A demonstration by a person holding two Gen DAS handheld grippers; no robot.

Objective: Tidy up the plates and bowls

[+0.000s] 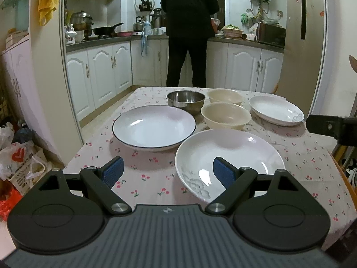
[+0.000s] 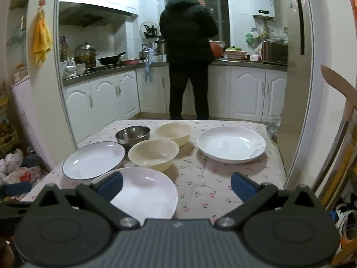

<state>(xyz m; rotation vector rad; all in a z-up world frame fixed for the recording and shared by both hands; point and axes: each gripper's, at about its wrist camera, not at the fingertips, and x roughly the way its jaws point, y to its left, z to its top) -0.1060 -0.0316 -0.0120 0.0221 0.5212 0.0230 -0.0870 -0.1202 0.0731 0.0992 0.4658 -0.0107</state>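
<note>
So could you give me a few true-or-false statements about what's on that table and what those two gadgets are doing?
1. Both cream bowls are stacked inside each other. False: they sit side by side, apart.
2. The left hand-held gripper is open and holds nothing. True.
3. The steel bowl stands at the far side of the table, behind the black-rimmed plate. True.
4. The right hand-held gripper is clamped on a plate. False: it is open and empty.
5. Three plates lie on the cherry-print tablecloth. True.
6. A person is facing the table. False: the person's back is turned, at the counter.
</note>
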